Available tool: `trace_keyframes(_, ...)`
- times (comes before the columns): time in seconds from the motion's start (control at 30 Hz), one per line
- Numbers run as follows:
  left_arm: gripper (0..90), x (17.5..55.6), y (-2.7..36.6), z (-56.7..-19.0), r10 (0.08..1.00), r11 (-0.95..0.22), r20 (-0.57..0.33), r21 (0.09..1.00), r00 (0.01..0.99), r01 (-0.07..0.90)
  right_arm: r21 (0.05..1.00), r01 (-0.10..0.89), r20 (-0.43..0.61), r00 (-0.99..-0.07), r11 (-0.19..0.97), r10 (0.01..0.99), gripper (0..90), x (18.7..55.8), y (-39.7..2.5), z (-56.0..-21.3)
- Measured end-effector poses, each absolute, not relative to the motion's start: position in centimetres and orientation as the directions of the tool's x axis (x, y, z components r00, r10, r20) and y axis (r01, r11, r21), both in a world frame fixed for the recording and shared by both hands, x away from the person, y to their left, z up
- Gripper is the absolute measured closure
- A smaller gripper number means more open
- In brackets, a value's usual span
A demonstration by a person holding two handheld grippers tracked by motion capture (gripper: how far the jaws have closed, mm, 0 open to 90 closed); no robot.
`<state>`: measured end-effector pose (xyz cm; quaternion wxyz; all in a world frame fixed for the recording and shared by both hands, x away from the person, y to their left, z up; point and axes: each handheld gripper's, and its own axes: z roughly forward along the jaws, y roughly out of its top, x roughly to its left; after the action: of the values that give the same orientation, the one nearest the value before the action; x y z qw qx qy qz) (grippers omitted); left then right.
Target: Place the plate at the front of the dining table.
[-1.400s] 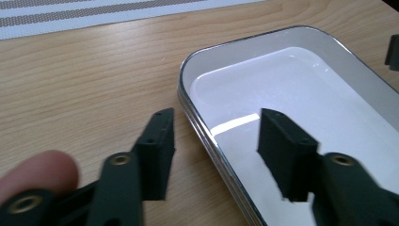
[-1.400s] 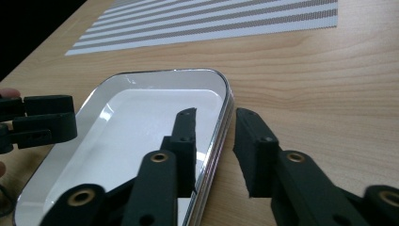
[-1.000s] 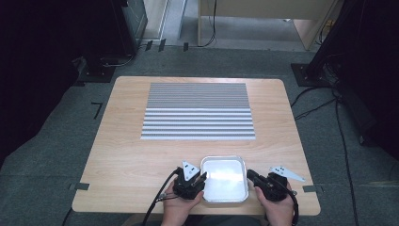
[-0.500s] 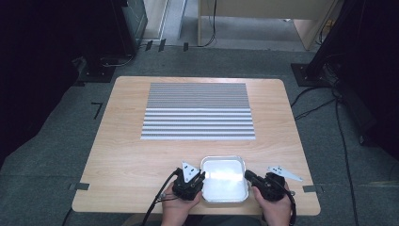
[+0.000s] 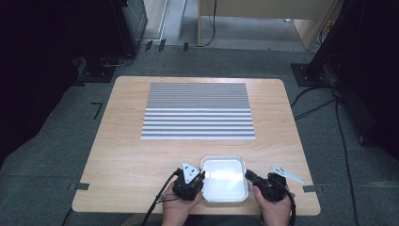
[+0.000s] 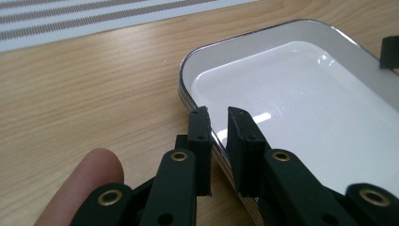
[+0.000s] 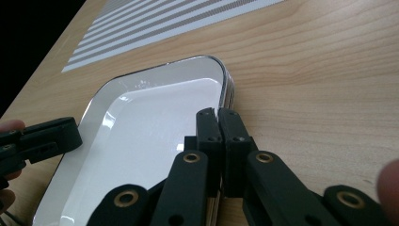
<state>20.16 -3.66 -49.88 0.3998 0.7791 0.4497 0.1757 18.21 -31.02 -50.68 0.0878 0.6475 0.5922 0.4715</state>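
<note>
A white rectangular tray with a metal rim lies near the table's front edge. My left gripper is at the tray's left side. In the left gripper view its jaws straddle the tray rim, one inside and one outside, with a narrow gap still showing, so it is open. My right gripper is at the tray's right side. In the right gripper view it is shut on the rim of the tray, near a corner. The tray has nothing in it.
A grey and white striped mat covers the far middle of the wooden table. Bare wood lies between mat and tray. Dark equipment and cables stand on the floor around the table.
The right gripper has shifted slightly left onto the tray's rim. The tray and the left gripper have hardly moved.
</note>
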Motion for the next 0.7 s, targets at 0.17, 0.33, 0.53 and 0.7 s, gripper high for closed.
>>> trace_keyframes(0.17,80.6,20.1,-4.0,-50.1,0.840,-0.298,-0.053,0.786,0.540,0.541,0.669,0.678,0.528,-0.145,-0.305,0.837,89.7,18.2,-31.3,-50.5)
trace_keyframes(0.33,80.4,20.1,-4.3,-50.1,0.838,-0.321,-0.022,0.787,0.545,0.526,0.682,0.664,0.523,-0.152,-0.306,0.839,89.8,18.0,-31.3,-50.2)
trace_keyframes(0.53,71.2,19.9,-4.4,-49.9,0.856,-0.330,0.040,0.809,0.515,0.486,0.701,0.629,0.519,-0.128,-0.336,0.845,90.0,17.8,-32.0,-49.7)
trace_keyframes(0.7,68.5,19.8,-4.1,-49.5,0.858,-0.305,0.016,0.821,0.514,0.483,0.698,0.624,0.530,-0.119,-0.352,0.840,90.0,17.7,-33.2,-49.5)
